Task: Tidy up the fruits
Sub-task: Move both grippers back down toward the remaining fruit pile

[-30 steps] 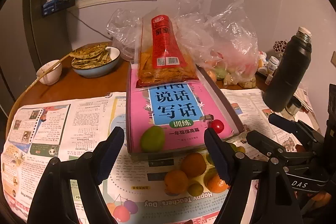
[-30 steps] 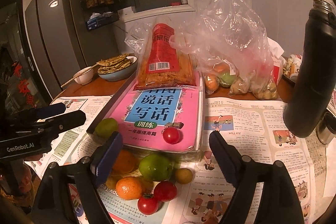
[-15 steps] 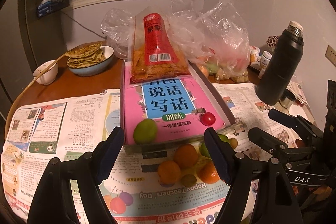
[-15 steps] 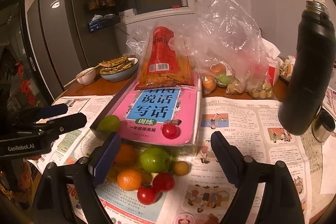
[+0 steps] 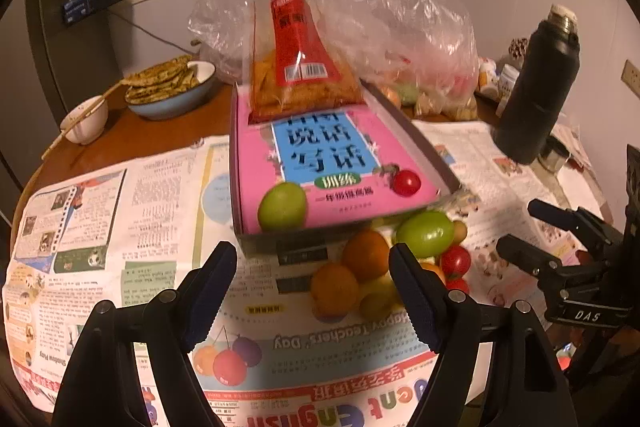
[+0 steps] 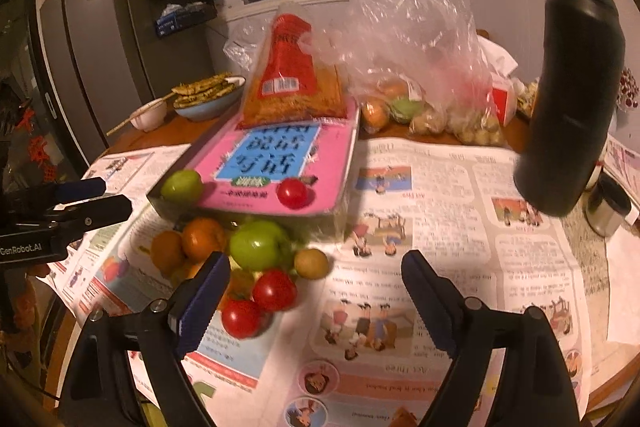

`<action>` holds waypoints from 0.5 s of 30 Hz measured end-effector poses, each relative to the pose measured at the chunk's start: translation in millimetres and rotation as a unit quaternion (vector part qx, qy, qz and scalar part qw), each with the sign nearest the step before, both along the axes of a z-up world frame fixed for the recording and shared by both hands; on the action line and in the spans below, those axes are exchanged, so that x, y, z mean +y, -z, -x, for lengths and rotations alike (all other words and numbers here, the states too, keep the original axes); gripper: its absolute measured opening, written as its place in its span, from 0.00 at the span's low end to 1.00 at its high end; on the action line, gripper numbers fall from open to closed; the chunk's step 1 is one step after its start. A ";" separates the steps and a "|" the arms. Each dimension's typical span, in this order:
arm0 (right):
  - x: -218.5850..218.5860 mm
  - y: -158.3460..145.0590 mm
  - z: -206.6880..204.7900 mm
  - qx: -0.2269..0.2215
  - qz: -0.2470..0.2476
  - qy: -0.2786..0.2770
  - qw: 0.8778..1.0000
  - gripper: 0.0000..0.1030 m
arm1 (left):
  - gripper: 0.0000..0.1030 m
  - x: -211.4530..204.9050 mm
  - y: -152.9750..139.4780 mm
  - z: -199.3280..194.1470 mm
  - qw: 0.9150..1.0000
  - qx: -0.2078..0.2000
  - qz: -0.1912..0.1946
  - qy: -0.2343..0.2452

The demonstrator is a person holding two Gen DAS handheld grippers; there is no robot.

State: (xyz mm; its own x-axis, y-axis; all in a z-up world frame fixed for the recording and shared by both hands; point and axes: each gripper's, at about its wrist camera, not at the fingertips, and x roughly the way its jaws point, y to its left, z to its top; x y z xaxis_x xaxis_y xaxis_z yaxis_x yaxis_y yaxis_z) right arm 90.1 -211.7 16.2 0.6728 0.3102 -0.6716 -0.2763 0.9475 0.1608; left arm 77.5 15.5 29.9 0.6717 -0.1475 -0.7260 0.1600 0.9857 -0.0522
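Note:
A pile of fruit lies on newspaper before a tilted box with a pink book (image 5: pixel 320 163) (image 6: pixel 276 155): oranges (image 5: pixel 366 255) (image 6: pixel 202 239), a green apple (image 5: pixel 426 233) (image 6: pixel 256 245), red tomatoes (image 6: pixel 274 291) and a small brown fruit (image 6: pixel 311 263). On the book sit a green fruit (image 5: pixel 282 206) (image 6: pixel 182 185) and a cherry tomato (image 5: pixel 406 183) (image 6: pixel 292 193). My left gripper (image 5: pixel 312 279) is open and empty, just short of the pile. My right gripper (image 6: pixel 316 287) is open and empty, right of the pile.
A snack bag (image 5: pixel 298 67) leans on the book's far end. Plastic bags with more fruit (image 6: pixel 400 103) lie behind. A tall black flask (image 6: pixel 572 95) stands at the right. A bowl of flatbreads (image 5: pixel 168 89) and a small bowl (image 5: pixel 86 119) sit far left.
Both grippers have drawn closer to the fruit pile and dropped lower; the fruit looms larger. The fruit has not moved and both grippers stay open.

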 end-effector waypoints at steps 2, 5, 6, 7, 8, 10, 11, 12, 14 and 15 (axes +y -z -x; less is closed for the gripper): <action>-0.2 5.0 -0.2 0.006 0.001 0.000 1.000 0.85 | 0.77 -0.8 5.5 0.1 1.000 0.007 -0.003 0.002; -0.5 10.4 -1.8 0.014 -0.001 -0.002 1.000 0.85 | 0.77 -1.4 14.8 -0.1 1.000 0.021 -0.009 0.003; -0.6 12.5 -3.1 0.016 -0.001 -0.002 1.000 0.85 | 0.77 -1.6 17.6 -0.9 1.000 0.025 -0.011 0.002; -0.6 15.5 -5.2 0.018 0.000 -0.002 1.000 0.85 | 0.77 -2.1 19.9 -1.8 1.000 0.027 -0.014 0.002; -0.9 17.4 -7.5 0.020 0.001 -0.002 1.000 0.85 | 0.77 -2.2 22.0 -3.1 0.999 0.030 -0.017 -0.001; -2.5 23.7 -12.0 0.029 0.001 0.002 1.000 0.85 | 0.77 -2.4 25.9 -4.4 0.999 0.034 -0.020 -0.002; -3.5 26.5 -14.0 0.033 0.002 0.005 0.999 0.85 | 0.77 -2.8 27.5 -5.1 0.999 0.036 -0.021 -0.001; -4.9 28.8 -15.1 0.035 0.002 0.006 0.999 0.85 | 0.77 -3.1 29.4 -6.3 0.999 0.038 -0.024 -0.003; -7.8 32.4 -18.1 0.041 0.000 0.013 0.999 0.85 | 0.77 -4.2 32.6 -8.8 0.999 0.043 -0.025 -0.002; -9.6 33.0 -19.6 0.043 -0.003 0.015 0.999 0.85 | 0.77 -4.2 33.2 -9.5 0.999 0.044 -0.025 -0.003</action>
